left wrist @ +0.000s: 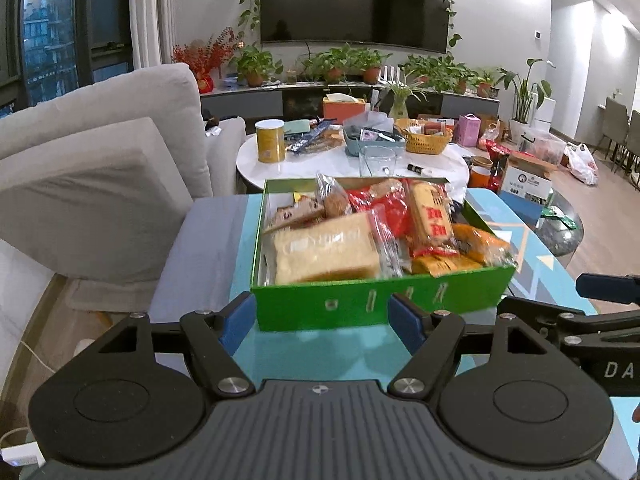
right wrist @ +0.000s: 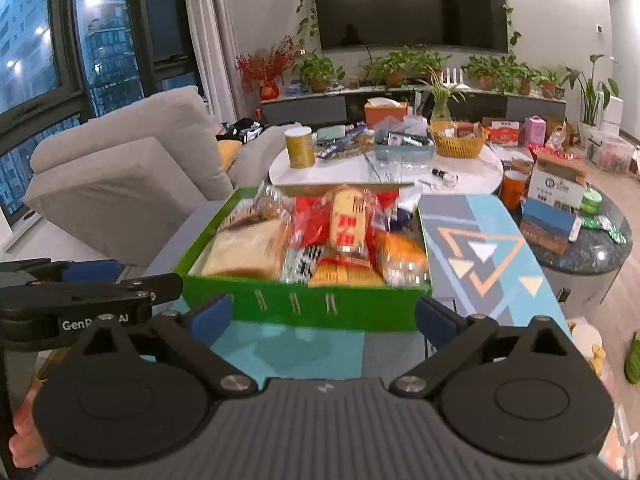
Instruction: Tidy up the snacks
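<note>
A green box (left wrist: 360, 304) full of wrapped snacks stands on a blue patterned table; it also shows in the right wrist view (right wrist: 312, 304). Inside lie a pale bread pack (left wrist: 324, 252), red packets (left wrist: 384, 208), a yellow cracker pack with red print (left wrist: 432, 216) and orange packs (left wrist: 480, 244). My left gripper (left wrist: 322, 322) is open and empty, just in front of the box's near wall. My right gripper (right wrist: 324, 316) is open and empty, also at the near wall. The left gripper shows at the left edge of the right wrist view (right wrist: 92, 280).
A grey sofa (left wrist: 100, 176) stands to the left. A round white table (left wrist: 352, 160) behind holds a yellow can (left wrist: 271, 140), a yellow basket (left wrist: 426, 138), a glass container (left wrist: 378, 160) and packets. Boxes (right wrist: 556, 188) sit on a dark round table at right.
</note>
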A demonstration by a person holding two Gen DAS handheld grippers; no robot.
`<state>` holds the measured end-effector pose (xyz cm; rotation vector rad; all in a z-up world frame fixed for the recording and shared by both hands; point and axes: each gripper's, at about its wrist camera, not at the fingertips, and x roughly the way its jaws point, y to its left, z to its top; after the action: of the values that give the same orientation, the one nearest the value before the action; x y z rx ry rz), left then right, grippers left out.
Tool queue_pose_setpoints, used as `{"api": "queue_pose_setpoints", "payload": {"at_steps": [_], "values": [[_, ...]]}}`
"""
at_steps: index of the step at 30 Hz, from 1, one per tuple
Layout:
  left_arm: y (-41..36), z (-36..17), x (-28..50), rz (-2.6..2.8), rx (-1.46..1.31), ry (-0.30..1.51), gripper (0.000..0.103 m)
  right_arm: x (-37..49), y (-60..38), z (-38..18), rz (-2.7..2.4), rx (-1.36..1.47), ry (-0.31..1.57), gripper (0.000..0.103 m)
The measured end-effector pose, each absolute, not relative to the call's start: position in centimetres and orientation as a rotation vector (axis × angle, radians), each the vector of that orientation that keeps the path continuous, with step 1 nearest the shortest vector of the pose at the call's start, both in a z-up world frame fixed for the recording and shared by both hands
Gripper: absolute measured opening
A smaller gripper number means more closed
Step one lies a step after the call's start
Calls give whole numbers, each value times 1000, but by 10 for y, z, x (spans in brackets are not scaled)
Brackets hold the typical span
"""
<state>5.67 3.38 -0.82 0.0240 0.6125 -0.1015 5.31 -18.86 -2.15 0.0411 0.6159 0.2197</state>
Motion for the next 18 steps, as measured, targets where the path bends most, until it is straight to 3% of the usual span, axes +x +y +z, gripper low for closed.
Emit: {"api": "queue_pose_setpoints", "payload": {"at_steps": [18], "values": [[33,-20,25,-66,16,594,71,27,-190,-33,178,34,607,81]]}}
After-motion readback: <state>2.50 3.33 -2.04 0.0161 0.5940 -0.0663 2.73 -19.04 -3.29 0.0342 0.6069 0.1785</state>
